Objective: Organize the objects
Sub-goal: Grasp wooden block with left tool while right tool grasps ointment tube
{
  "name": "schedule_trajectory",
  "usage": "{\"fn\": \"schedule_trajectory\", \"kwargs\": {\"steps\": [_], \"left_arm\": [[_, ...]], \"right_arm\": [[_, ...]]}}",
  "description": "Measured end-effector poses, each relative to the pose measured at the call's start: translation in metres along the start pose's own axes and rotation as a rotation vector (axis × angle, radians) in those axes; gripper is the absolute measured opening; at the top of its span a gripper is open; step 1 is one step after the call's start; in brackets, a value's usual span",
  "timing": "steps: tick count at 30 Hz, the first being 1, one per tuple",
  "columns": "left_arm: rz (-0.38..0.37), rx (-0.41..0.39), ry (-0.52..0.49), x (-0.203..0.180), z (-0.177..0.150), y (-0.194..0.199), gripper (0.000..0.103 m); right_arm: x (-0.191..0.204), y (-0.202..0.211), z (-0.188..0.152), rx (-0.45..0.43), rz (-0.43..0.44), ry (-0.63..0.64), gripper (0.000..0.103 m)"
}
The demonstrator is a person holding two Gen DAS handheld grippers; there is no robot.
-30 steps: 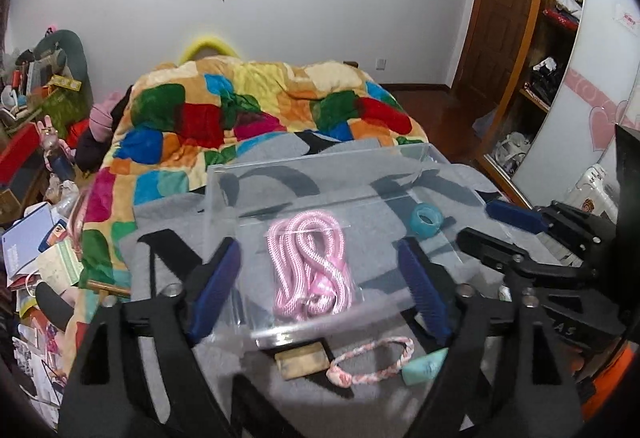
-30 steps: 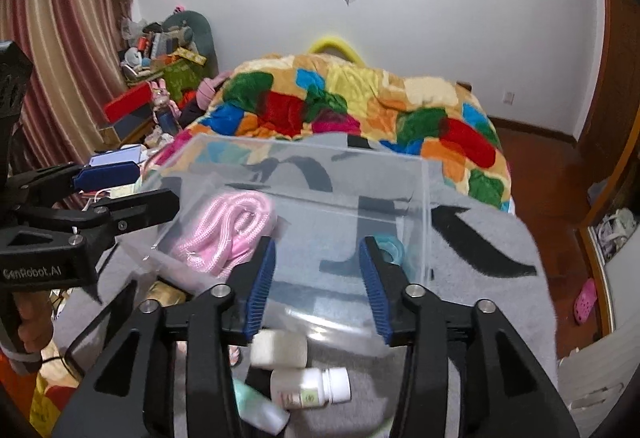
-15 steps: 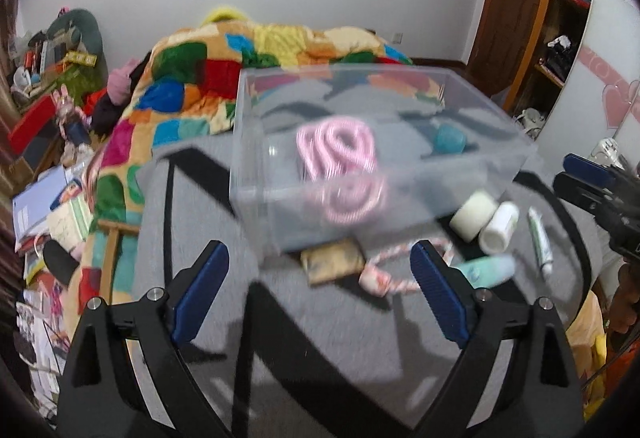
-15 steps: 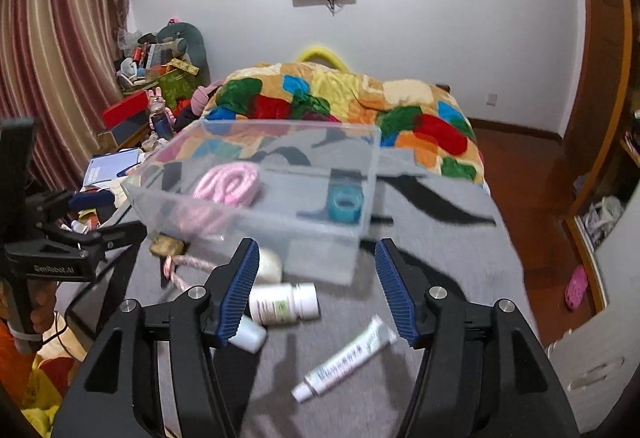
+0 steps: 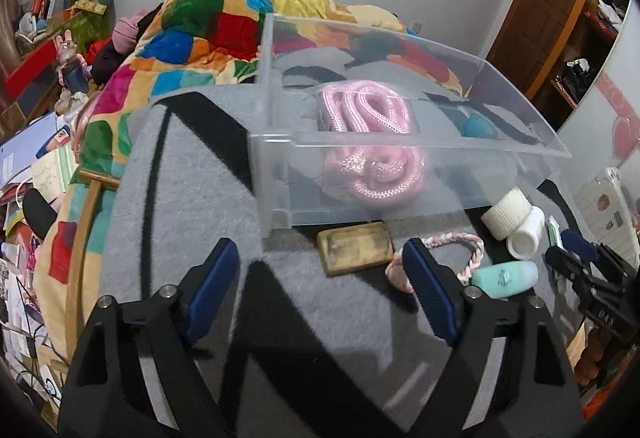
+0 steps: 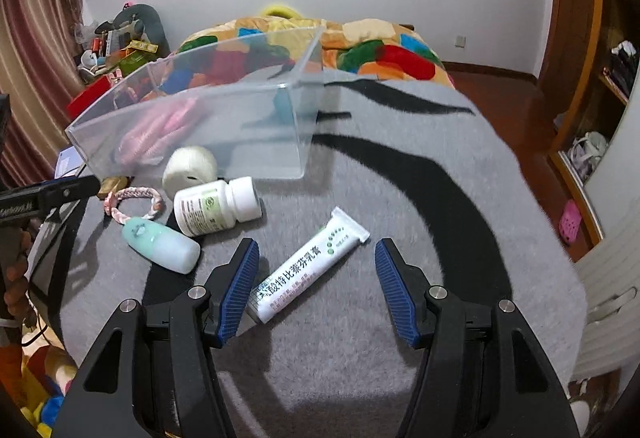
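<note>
A clear plastic bin (image 5: pixel 276 165) (image 6: pixel 280 141) stands on a grey blanket and holds a pink rope (image 5: pixel 368 125) and a teal tape roll (image 5: pixel 478 127). In front of it lie a tan block (image 5: pixel 354 248), a braided ring (image 5: pixel 452 246), a mint bottle (image 6: pixel 160 246), a white roll (image 6: pixel 190 167), a pill bottle (image 6: pixel 216 205) and a white tube (image 6: pixel 308 266). My left gripper (image 5: pixel 320 292) is open and empty, short of the tan block. My right gripper (image 6: pixel 316 294) is open and empty, with the tube's near end between its fingers.
The grey blanket (image 6: pixel 420 197) with black stripes covers the surface. A patchwork quilt (image 5: pixel 192 37) lies beyond the bin. Cluttered books and toys (image 5: pixel 36 141) fill the left side. A wooden shelf (image 6: pixel 592 85) and door stand at right.
Both grippers have pulled back from the bin and dropped lower. The right gripper now frames the white tube; the left now faces the tan block and braided ring.
</note>
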State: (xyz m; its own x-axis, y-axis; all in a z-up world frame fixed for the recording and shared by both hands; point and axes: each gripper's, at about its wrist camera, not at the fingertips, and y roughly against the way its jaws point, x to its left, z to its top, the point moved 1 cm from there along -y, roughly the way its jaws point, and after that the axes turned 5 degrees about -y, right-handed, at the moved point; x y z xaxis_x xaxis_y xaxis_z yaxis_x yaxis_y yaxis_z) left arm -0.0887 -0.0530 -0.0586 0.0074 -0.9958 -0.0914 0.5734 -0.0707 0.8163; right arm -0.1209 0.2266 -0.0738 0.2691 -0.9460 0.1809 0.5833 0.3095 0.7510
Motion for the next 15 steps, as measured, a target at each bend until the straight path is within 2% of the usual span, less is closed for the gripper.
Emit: {"fn": "schedule_trajectory", "kwargs": {"steps": [2,4,9,11,15], "left_arm": [[-0.005,0.011,-0.003,-0.003,0.000,-0.005,0.080],[-0.001,0.005,0.000,-0.005,0.000,-0.008,0.079],[-0.009,-0.008,0.005,-0.009,0.000,-0.008,0.065],[0.001,-0.012,-0.013,-0.012,0.001,-0.009,0.043],[-0.006,-0.015,-0.028,-0.014,-0.002,-0.008,0.042]], "right_arm": [[0.000,0.000,-0.004,-0.007,0.007,0.000,0.057],[0.001,0.002,-0.007,-0.020,0.024,-0.005,0.052],[0.008,0.004,-0.011,-0.030,0.022,0.023,0.024],[0.010,0.006,-0.012,-0.028,0.036,0.025,0.016],[0.013,0.010,-0.014,-0.036,0.032,0.038,0.015]]}}
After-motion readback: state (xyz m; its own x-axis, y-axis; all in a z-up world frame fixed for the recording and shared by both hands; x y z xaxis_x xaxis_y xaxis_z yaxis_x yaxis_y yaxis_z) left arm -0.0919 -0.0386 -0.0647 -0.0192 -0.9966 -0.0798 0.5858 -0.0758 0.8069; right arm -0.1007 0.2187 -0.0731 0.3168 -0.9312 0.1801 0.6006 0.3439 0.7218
